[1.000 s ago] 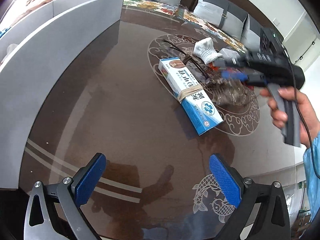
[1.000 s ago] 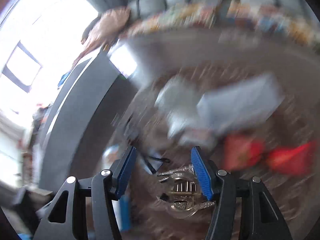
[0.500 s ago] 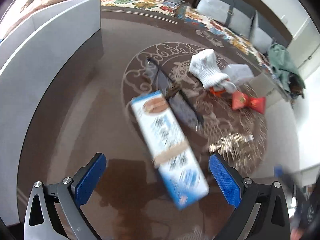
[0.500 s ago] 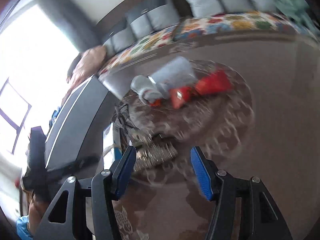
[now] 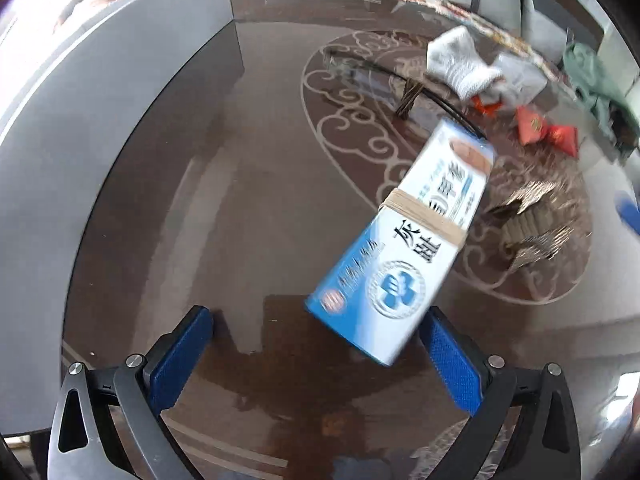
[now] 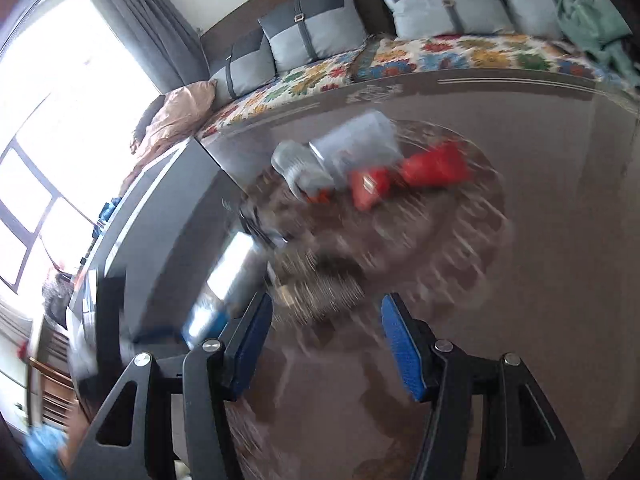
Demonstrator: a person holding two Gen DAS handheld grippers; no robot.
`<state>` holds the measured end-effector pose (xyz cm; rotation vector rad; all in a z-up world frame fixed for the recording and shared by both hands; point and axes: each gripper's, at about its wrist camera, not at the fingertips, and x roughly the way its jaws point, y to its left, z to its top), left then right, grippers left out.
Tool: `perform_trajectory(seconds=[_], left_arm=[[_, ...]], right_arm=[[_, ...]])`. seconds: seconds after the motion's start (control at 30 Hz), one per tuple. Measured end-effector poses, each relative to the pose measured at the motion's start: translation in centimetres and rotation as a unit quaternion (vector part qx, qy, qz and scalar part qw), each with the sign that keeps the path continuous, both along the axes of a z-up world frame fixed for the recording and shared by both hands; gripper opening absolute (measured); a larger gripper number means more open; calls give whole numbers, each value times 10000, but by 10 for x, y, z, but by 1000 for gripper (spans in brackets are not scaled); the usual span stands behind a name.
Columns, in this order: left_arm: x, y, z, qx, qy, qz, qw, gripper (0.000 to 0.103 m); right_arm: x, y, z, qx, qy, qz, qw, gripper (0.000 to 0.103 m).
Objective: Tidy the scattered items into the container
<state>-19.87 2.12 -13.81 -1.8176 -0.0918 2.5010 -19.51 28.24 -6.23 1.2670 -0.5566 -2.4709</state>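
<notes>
In the left wrist view my left gripper (image 5: 316, 360) is open just above the dark glass table (image 5: 248, 216). A blue and white box (image 5: 404, 248) with a rubber band round it lies slantwise, its near end between the fingers and close to the right pad (image 5: 452, 364). The grey container (image 5: 100, 120) rises at the left. My right gripper (image 6: 326, 340) is open and holds nothing; a blurred bunch of metal pieces (image 6: 320, 288) lies just ahead of it.
Farther back lie black glasses (image 5: 400, 76), a white glove (image 5: 460, 64), a grey pouch (image 6: 356, 140) and two red packets (image 5: 532, 124) (image 5: 564, 140). A sofa with a floral cover (image 6: 460, 52) runs behind the table. The metal bunch (image 5: 528, 216) sits right of the box.
The left gripper has moved over to the box, whose near end now lies between its fingers. The right gripper has drawn back from the metal bunch, which was between its fingers.
</notes>
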Motion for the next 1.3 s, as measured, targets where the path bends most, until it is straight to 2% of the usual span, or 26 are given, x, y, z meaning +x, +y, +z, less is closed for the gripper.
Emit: perform_trajectory(seconds=[0.07, 0.13, 0.17, 0.23, 0.33, 0.4, 0.5, 0.67, 0.7, 0.73, 0.83, 0.9, 0.97, 1.07, 1.17, 1.3], left_arm=[[-2, -1, 7, 140, 61, 15, 9999, 103], [-3, -1, 17, 83, 222, -43, 9997, 103], [-5, -2, 24, -13, 359, -96, 9993, 103], [-10, -6, 30, -115, 488, -109, 9987, 103], [-27, -12, 29, -68, 479, -156, 9987, 103], [-35, -6, 19, 86, 370, -341, 9987, 103], [-37, -2, 12, 286, 340, -513, 9977, 103], [-8, 18, 3, 424, -36, -913, 9949, 103], [4, 26, 3, 241, 3, -1111, 9935, 103], [12, 31, 3, 130, 36, -1246, 9921, 103], [25, 31, 20, 233, 282, -1306, 9908, 103], [21, 29, 38, 111, 563, -1308, 9897, 103], [6, 33, 42, -102, 605, -1460, 9874, 103], [-20, 45, 37, -276, 488, -1749, 9830, 103], [-38, 61, 21, -429, 343, -2156, 9749, 103], [-43, 68, 0, -608, 170, -2332, 9704, 103]], right_arm=[[-38, -13, 2, -507, -75, 320, 9982, 59], [-76, -30, -8, -981, -514, 654, 9917, 59], [-89, -39, -15, -1033, -776, 738, 9889, 59], [-105, -54, -31, -774, -1319, 793, 9850, 59], [-106, -56, -38, -466, -1681, 681, 9823, 57], [-98, -49, -39, -580, -1991, 582, 9765, 57], [-74, -41, -43, -568, -2373, 765, 9667, 57], [-31, -24, -48, -562, -2882, 953, 9512, 57], [-22, -20, -49, -596, -2933, 984, 9491, 57], [-14, -15, -46, -604, -2854, 920, 9521, 57], [11, 5, -11, -786, -1856, 700, 9770, 57], [32, 23, 10, -908, -1265, 367, 9871, 58], [62, 46, 23, -911, -805, -217, 9923, 58], [95, 64, 10, -578, -852, -895, 9906, 58], [118, 70, -12, -269, -1207, -1121, 9860, 58], [141, 70, -27, -332, -1442, -1327, 9801, 58]])
